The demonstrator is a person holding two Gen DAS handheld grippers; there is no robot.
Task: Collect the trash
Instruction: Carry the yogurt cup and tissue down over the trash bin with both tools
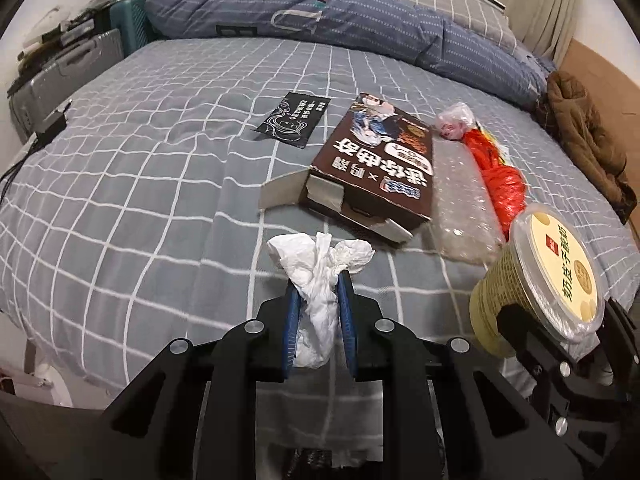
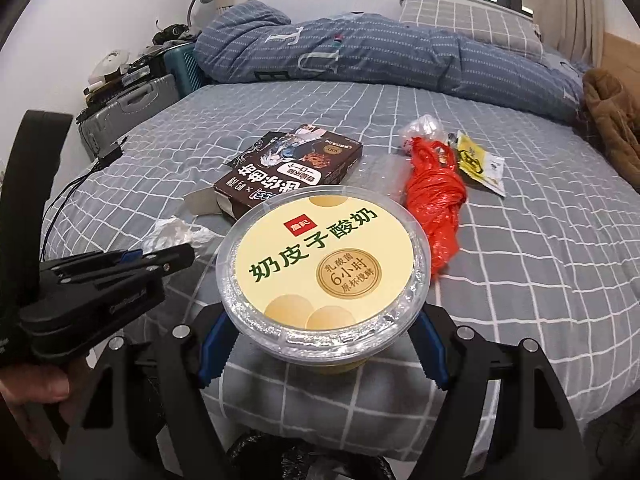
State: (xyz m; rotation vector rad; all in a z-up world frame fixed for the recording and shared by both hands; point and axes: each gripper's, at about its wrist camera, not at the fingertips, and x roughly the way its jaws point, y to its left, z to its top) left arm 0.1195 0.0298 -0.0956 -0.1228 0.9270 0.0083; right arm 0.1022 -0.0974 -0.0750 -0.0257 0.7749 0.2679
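My left gripper is shut on a crumpled white tissue, held just above the bed's front part. The same left gripper shows in the right wrist view with the tissue sticking out of it. My right gripper is shut on a yellow yogurt cup with a clear lid, lifted off the sheet; that cup appears at the right of the left wrist view. On the bed lie a brown snack box, a red plastic bag and a bubble-wrap piece.
A black sachet lies behind the box, a yellow wrapper and a clear crumpled bag beside the red bag. A rolled blue quilt fills the far side of the checked bed sheet. Brown clothing sits right; cases stand left.
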